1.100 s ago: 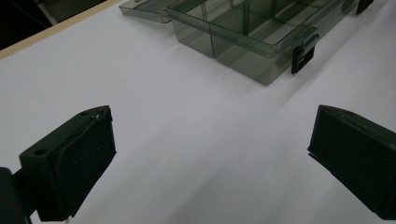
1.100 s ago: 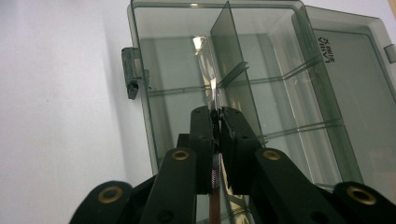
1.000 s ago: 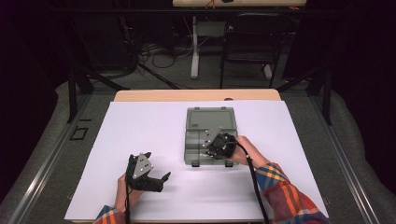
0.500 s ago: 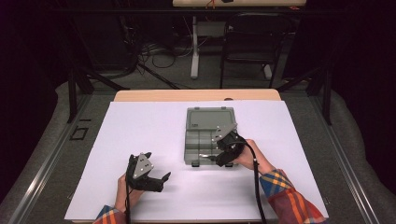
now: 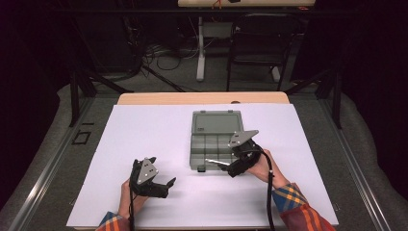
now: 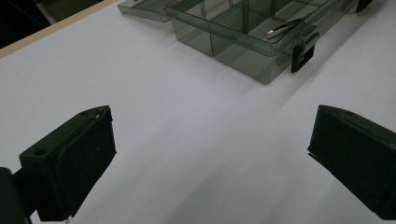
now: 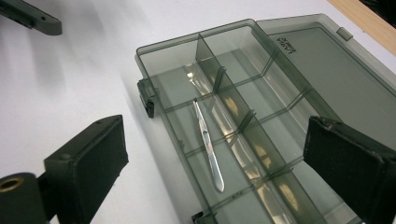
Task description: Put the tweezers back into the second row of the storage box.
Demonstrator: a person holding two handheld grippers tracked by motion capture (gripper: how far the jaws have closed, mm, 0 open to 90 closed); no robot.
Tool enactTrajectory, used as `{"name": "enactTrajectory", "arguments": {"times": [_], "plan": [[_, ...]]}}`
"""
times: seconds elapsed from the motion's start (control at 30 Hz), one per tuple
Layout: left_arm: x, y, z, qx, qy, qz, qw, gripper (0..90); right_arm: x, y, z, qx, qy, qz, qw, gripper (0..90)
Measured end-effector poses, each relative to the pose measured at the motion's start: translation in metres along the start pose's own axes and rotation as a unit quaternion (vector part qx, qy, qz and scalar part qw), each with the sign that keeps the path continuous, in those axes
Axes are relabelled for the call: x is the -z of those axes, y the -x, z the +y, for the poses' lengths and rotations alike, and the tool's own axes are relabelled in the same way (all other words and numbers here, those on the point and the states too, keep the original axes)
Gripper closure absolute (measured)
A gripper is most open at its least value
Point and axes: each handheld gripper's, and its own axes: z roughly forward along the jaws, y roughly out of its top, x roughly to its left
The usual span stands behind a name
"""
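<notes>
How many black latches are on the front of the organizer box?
2: one latch at the front wall's far end in the right gripper view, the other latch at that wall's near end, by the bottom edge.

Smoky grey, silver, black — on white

Translucent grey compartment box (image 7: 261,107), silver tweezers (image 7: 208,147), black grippers, white table sheet (image 5: 144,139) — plaid orange-blue sleeves (image 5: 293,202).

box (image 7: 261,102) – smoky clear plastic, glossy | scalpel (image 7: 208,148) – polished metal | table cover (image 5: 144,134) – matt white
</notes>
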Motion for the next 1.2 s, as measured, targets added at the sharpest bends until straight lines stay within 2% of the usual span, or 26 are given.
{"name": "enactTrajectory", "arguments": {"times": [0.3,0.6,0.9,1.2], "plan": [[-0.001,0.001,0.000,0.000,-0.001,-0.001,1.0000,0.1,0.010,-0.004,-0.019,-0.013,0.015,-0.017,0.9997,2.0],[0.001,-0.002,-0.003,0.006,0.000,0.000,1.0000,0.1,0.021,-0.006,-0.036,-0.041,0.032,-0.025,0.9983,0.1],[0.002,-0.002,-0.002,0.003,0.000,0.002,1.0000,0.1,0.027,-0.009,-0.053,-0.065,0.052,-0.042,0.9956,0.0],[0.004,-0.002,-0.003,0.005,0.000,0.006,1.0000,0.1,0.033,-0.013,-0.061,-0.077,0.071,-0.057,0.9929,0.0]]}}
